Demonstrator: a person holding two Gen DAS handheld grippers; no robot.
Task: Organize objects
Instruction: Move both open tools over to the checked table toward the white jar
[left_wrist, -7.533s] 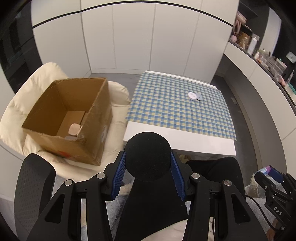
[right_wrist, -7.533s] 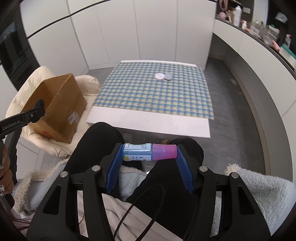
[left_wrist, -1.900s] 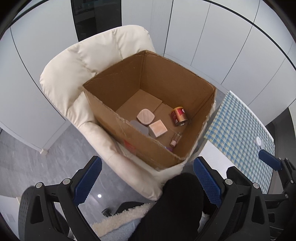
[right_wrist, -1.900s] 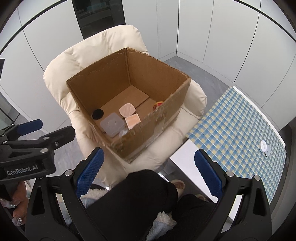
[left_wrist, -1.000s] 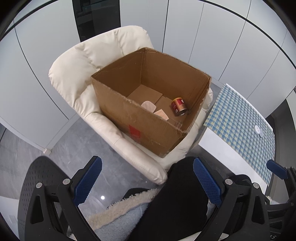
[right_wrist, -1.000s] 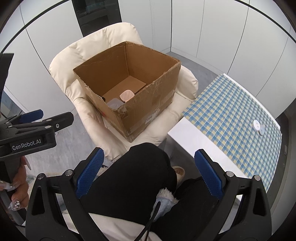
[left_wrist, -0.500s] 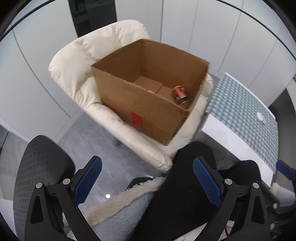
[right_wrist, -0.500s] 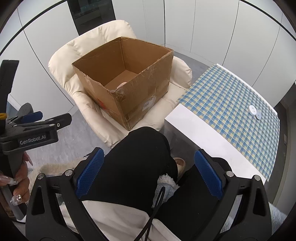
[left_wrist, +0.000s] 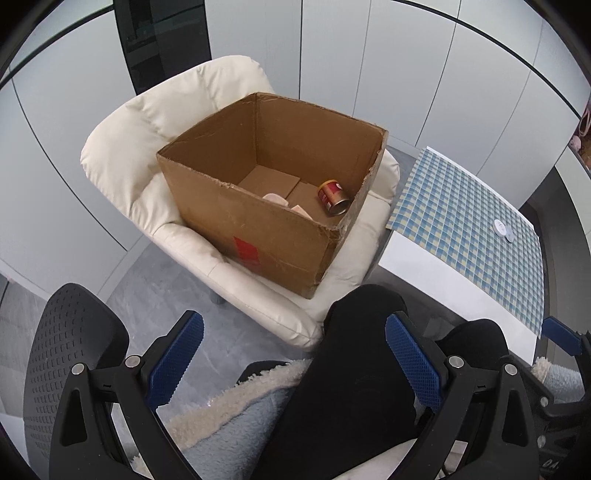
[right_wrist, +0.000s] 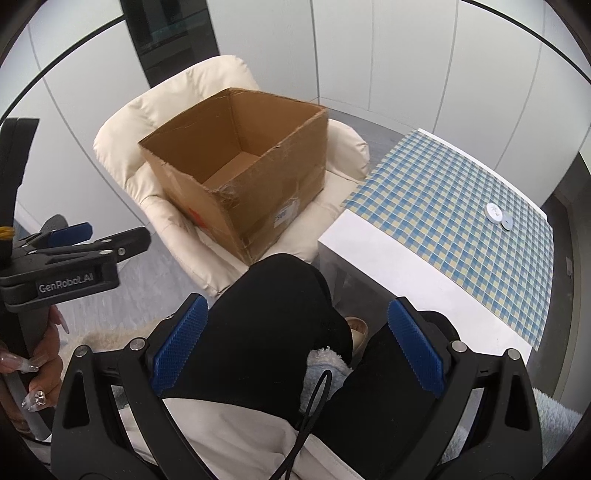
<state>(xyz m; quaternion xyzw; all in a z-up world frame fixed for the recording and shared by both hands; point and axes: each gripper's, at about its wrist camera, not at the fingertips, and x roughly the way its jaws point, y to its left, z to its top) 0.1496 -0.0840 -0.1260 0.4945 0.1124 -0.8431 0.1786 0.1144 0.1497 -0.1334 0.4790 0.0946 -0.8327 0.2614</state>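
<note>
White cabinets behind; we hold left gripper (left_wrist: 293, 354) and right gripper (right_wrist: 295, 347) wide, empty; next, probably, two discs (right_wrist: 496, 214) on checked table (right_wrist: 443, 206), bound for cardboard box (left_wrist: 273, 229).

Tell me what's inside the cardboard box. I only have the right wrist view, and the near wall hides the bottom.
Observer: A red can lies on its side in the cardboard box, by the right wall.
Operator: Anything else?
Observer: Two pale pink items peek over the near wall, left of the can, mostly hidden.
Operator: Is the left gripper carrying something?
Observer: No. The left gripper is open, with nothing between its fingers.
</note>
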